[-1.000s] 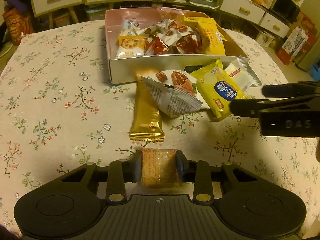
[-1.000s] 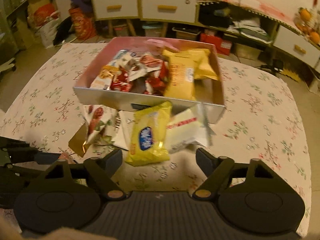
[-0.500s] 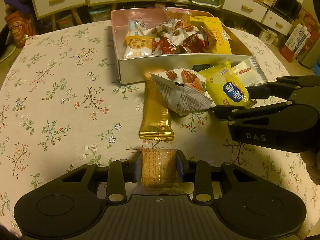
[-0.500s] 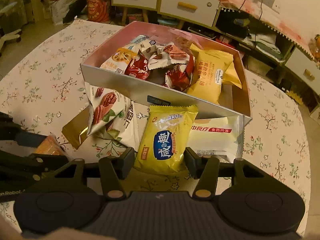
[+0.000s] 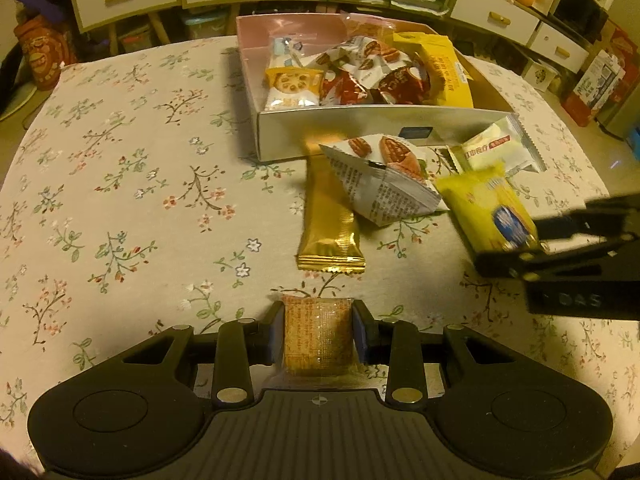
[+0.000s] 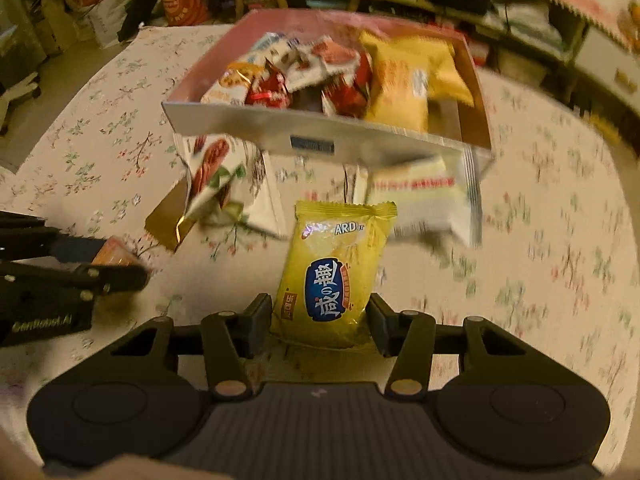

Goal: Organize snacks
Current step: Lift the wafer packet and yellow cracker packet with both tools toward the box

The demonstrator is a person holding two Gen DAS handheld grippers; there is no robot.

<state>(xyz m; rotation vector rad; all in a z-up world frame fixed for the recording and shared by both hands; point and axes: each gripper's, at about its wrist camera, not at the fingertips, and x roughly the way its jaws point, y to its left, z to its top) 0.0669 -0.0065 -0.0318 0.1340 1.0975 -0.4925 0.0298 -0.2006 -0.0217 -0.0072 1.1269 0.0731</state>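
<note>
We have a snack in each gripper. Our left gripper (image 5: 318, 336) has its jaws closed on a small orange packet (image 5: 318, 336), held low over the table (image 5: 120, 200), short of the box (image 5: 360, 128). Our right gripper (image 6: 318, 320) has its jaws drawn in on the lower end of the yellow pack (image 6: 332, 272), most of which sticks out forward, unsupported; the box (image 6: 320, 136) lies ahead, already holding a heap of snacks. Left on the cloth, just before the box's near wall, are the gold bar (image 5: 330, 216), the nut bag (image 5: 384, 184) lying partly over it, and the white pack (image 5: 496, 152). The main risk, as we judge it, is the yellow pack: gripped by its tail only, the slick film may slide or swing loose in a quick move, and the right view is blurred, which hints at speed. Its free end could also catch the box wall if we carry it in too low. The two grippers work near each other, so they might knock together over the box. Against half a second ago, the right jaws, then open around the yellow pack as it lay against the nut bag, have closed on it and drawn it back clear of the pile, while the left grip on the orange packet looks unchanged.
</note>
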